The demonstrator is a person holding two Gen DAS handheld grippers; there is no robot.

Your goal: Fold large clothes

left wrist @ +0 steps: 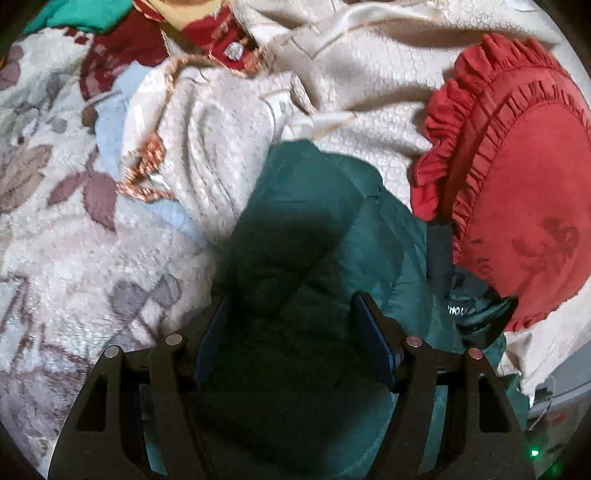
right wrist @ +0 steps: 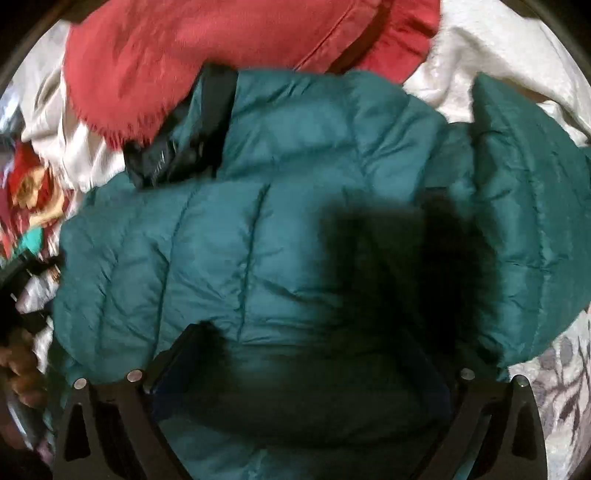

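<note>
- While both grippers hang over it, the jacket point(right wrist: 258, 229), a teal quilted puffer, lies spread on a bed, filling most of the right wrist view.
- The left gripper point(left wrist: 295, 325) has its jaws wide apart, with jacket fabric showing between and below them; whether the pads touch the cloth I cannot tell.
- The right gripper point(right wrist: 306, 354) also stands with jaws apart over the jacket; its right finger is lost in dark shadow, so contact cannot be judged.
- In the left wrist view the jacket point(left wrist: 314, 229) runs from the bottom middle up toward the centre, a folded part lying on top.
- A dark collar lining point(right wrist: 173, 155) with a small label shows at the jacket's upper left edge in the right wrist view.
- A red cushion point(left wrist: 517, 206) with a frilled edge rests just beside the jacket, overlapping its collar end.
- In the right wrist view the same cushion point(right wrist: 207, 62) lies along the jacket's top edge.
- A cream blanket point(left wrist: 369, 92) is bunched beyond the jacket.
- A floral cover point(left wrist: 74, 240) lies to the left, under everything.
- Red-and-gold cloth point(left wrist: 221, 40) sits at the far top of the left wrist view, a strip of green cloth point(left wrist: 74, 16) beside it.
</note>
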